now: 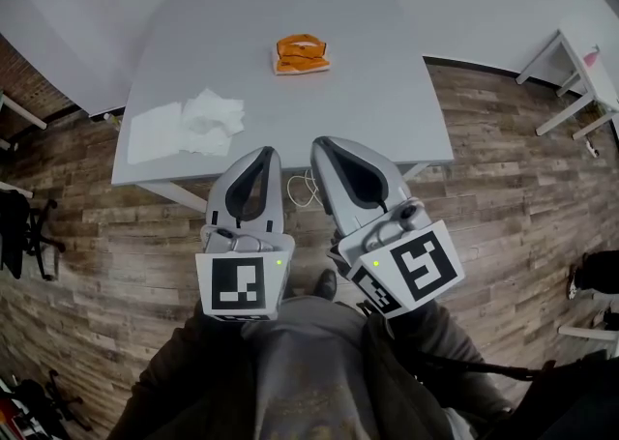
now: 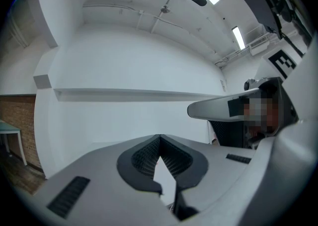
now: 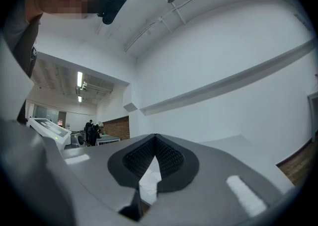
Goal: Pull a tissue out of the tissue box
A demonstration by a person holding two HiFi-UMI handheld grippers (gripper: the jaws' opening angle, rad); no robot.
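Observation:
An orange tissue box (image 1: 302, 53) lies near the far middle of the grey table (image 1: 387, 90). Pulled white tissues (image 1: 189, 124) lie spread at the table's near left corner. My left gripper (image 1: 268, 152) and right gripper (image 1: 317, 143) are held side by side in front of the table's near edge, well short of the box. In the left gripper view the left gripper's (image 2: 159, 137) tips meet with nothing between them. In the right gripper view the right gripper (image 3: 155, 136) is likewise shut and empty. Both point level at a white wall.
A white cable (image 1: 306, 189) lies on the wooden floor under the table's near edge. A white desk frame (image 1: 571, 71) stands at the right and a black chair (image 1: 24, 225) at the left. The person's shoe (image 1: 327, 283) shows between the grippers.

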